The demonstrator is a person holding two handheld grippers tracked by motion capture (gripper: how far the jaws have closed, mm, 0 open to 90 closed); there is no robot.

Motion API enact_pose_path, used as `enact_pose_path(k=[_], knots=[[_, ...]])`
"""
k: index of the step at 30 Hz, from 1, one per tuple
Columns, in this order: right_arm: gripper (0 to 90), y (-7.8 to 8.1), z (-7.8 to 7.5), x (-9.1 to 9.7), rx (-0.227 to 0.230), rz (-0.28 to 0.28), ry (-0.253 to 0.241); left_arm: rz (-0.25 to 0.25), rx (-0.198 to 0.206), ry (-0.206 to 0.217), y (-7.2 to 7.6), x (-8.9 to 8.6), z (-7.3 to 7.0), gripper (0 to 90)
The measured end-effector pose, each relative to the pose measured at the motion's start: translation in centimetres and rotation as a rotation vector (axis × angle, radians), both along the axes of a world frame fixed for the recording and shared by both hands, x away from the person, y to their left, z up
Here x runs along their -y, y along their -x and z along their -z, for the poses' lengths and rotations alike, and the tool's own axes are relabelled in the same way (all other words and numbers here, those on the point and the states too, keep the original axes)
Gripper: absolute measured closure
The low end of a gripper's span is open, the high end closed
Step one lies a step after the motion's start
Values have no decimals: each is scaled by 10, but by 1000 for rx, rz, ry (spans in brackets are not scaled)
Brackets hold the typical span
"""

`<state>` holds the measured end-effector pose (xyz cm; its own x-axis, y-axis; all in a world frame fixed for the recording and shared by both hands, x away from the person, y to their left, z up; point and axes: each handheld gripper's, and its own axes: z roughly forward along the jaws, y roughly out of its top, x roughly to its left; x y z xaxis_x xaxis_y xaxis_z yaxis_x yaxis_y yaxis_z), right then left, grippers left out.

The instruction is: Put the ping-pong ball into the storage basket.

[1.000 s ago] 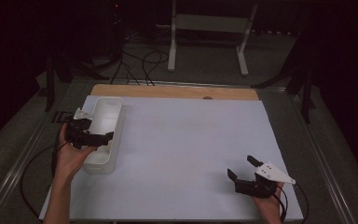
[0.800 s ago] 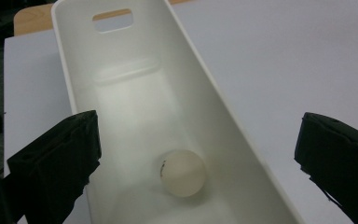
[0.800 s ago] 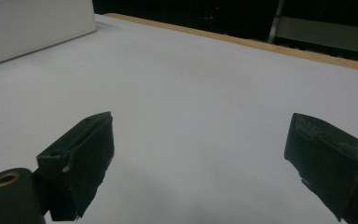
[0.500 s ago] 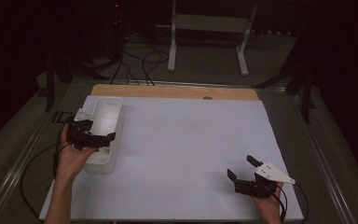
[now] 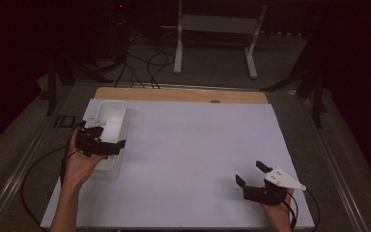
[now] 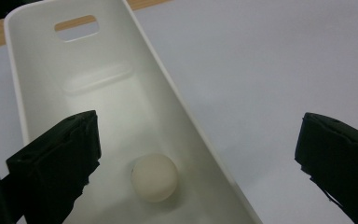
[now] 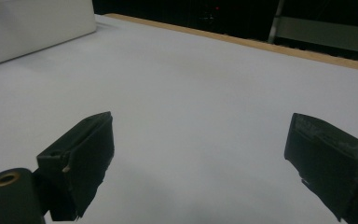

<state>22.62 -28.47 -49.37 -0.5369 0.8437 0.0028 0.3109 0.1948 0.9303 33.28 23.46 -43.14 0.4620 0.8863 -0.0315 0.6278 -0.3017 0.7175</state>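
I am holding my left gripper [image 5: 118,144] over the near end of a white plastic bin [image 5: 116,109] at the left of the high view, its jaws spread wide and gripping nothing. In the left gripper view, those jaws are framing the bin's interior, where a small white ball [image 6: 154,177] is resting on the bin floor at lower centre, touching neither jaw. One jaw is hanging inside the bin, the other outside over the white table sheet [image 5: 198,145], with the bin's long side wall running between them. An oval handle slot [image 6: 76,27] is showing in the bin's far end wall at the upper left of that view.

At the lower right of the high view, I am resting my right gripper [image 5: 251,174] low over the sheet, jaws likewise parted and empty, its grey three-cornered plate [image 5: 282,179] on top. Nothing is lying between its jaws in the right gripper view; the bin's outer wall is showing at the upper left corner there.

A strip of wooden tabletop [image 5: 183,94] is edging the sheet's far side. Beyond it, cables [image 5: 145,67] are trailing across the dark floor beside a white metal stand [image 5: 215,29].
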Motion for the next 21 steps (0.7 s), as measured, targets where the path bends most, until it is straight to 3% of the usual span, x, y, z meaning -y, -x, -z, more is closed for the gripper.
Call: enact_pose_path(k=[21], knots=[[78,0,-1,1,4,2,2,70,28,6,7,13,4,4]])
